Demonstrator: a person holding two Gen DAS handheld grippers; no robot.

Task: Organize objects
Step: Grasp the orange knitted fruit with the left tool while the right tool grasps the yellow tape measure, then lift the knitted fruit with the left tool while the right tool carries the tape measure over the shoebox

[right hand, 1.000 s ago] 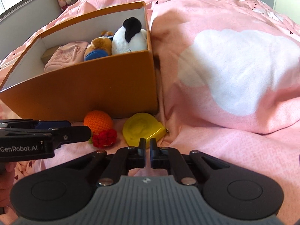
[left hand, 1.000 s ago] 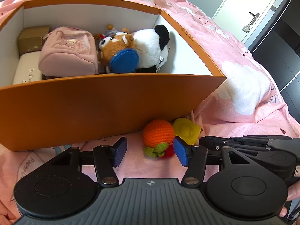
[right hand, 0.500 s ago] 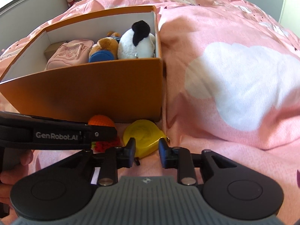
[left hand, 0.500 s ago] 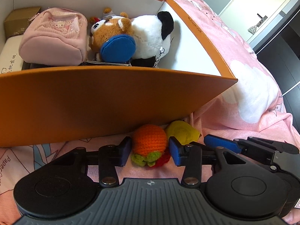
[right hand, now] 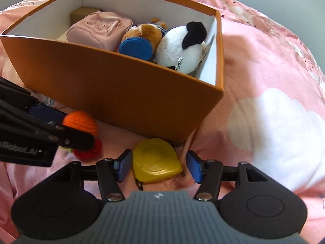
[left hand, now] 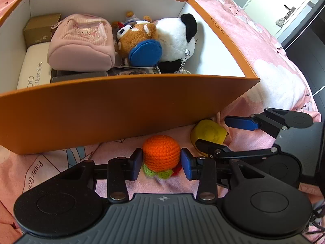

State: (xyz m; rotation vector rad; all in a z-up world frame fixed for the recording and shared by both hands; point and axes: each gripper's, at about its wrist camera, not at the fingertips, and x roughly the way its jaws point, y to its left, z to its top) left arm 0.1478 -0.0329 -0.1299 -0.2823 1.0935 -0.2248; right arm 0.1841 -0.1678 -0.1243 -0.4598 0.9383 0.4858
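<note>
- A bed (right hand: 274, 65) with a pink, cloud-printed cover is seen carrying everything; no table is involved.
- An orange cardboard box (left hand: 121, 111) with a white interior is set on the bed, and it is judged to be the place where the things are gathered.
- Already packed inside are a pink pouch (left hand: 81, 42), a panda plush (left hand: 176, 34), a brown plush with a blue snout (left hand: 140, 42), a white case (left hand: 32, 69) and a small brown carton (left hand: 40, 28); that part of the task appears done.
- Two things are left on the bed just outside the box's near wall: a crocheted orange toy (left hand: 161, 152) with green and red trim, and a yellow tape measure (right hand: 155, 160) lying flat just beside it.
- The left tool (left hand: 161, 163) is closing on the crocheted orange toy; its blue pads are pressed against both sides of the toy, which is not yet lifted from the cover.
- The right tool (right hand: 158, 165) is opening, and the tape measure is straddled between its pads with a gap visible on each side, so nothing is gripped there.
- Both remaining items are judged still to need lifting over the wall and setting into the box.
</note>
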